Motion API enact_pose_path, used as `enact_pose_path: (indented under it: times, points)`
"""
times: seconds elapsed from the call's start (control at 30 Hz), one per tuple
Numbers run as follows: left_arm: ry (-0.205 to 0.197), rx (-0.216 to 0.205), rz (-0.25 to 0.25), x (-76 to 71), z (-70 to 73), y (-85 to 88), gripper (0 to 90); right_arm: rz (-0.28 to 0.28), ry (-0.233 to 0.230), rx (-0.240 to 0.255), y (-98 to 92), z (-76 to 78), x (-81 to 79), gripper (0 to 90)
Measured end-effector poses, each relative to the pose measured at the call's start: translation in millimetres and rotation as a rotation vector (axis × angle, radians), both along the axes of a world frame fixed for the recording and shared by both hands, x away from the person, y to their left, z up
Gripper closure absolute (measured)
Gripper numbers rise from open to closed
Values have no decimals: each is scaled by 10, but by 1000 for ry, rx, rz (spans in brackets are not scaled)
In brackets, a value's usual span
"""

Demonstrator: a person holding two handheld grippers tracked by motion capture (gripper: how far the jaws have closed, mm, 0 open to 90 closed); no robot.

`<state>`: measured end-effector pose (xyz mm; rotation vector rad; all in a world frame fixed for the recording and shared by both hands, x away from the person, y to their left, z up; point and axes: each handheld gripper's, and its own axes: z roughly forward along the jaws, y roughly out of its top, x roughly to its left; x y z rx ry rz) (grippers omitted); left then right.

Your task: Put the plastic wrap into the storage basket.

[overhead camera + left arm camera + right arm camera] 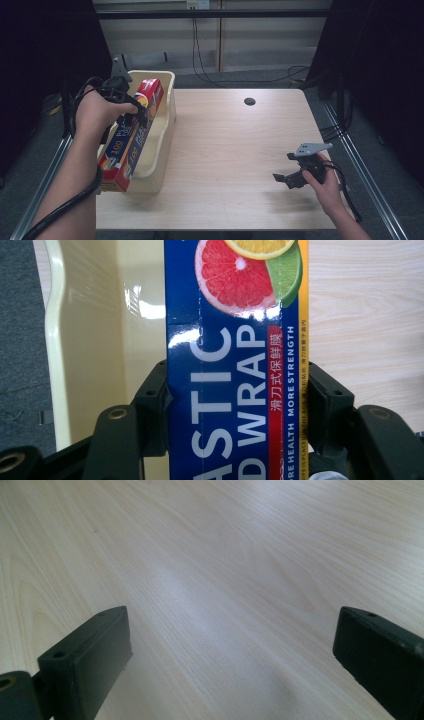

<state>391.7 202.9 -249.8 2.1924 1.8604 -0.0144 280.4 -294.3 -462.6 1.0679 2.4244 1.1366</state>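
A: Table [225, 165] first, since it's the biggest thing here: pale wood, with a small dark hole [249, 101] near the far edge.

B: Then the cream bin [162, 145] at the left end. And the box?

A: The plastic wrap box [131, 137] is long and blue and red. It lies tilted along the bin, its far end inside near the back wall and its near end sticking out over the front rim. In the left gripper view you see it across the bin wall [95, 340], with citrus slices printed on it.

B: Who has it?

A: The left gripper [136, 112] does. Its two black jaws are clamped on the box's long sides, roughly at mid-length, and the pads [155, 410] press flat on the cardboard.

B: And the other one?

A: The right gripper [289, 179] hovers low over bare table at the right, well apart from the bin. Its jaws stand wide with nothing between them.

B: How would you expect that box to handle?

A: It should be light, I'd judge: thin cardboard round a roll. It looks stiff along its length, but the walls could dent under a hard squeeze. The print is glossy, so it may slip if tilted steeply.

B: So where is the best hold?

A: Across the narrow width near the middle, as now, so neither end swings down. A grip at one end would likely let the long box lever out of the pads.
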Motion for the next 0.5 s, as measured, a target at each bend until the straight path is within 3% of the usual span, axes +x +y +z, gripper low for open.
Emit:
enact_pose_path:
  times: [0.5]
  points:
    - [8, -2, 18, -1, -100, 38, 407, -6, -10, -5, 2, 3, -3, 21]
